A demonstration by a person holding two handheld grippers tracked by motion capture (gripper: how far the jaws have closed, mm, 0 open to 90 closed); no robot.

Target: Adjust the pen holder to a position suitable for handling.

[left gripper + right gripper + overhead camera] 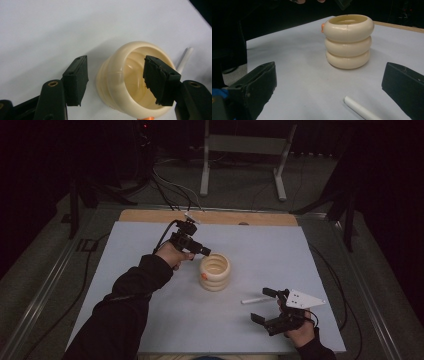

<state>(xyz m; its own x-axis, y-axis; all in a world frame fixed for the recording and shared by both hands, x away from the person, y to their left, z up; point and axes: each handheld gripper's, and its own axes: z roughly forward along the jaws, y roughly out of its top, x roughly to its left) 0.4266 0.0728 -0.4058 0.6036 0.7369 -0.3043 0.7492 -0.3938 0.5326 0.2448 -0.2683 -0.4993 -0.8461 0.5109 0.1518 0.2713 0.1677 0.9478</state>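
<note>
Your left gripper [115,80] hung released over the cream ringed cup [215,272]; your right gripper [263,305] sat released near the white stick [255,299].

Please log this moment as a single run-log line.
left claw: open, straddling ringed cup rim | right claw: open, empty, near white stick | cup: upright on table
</note>
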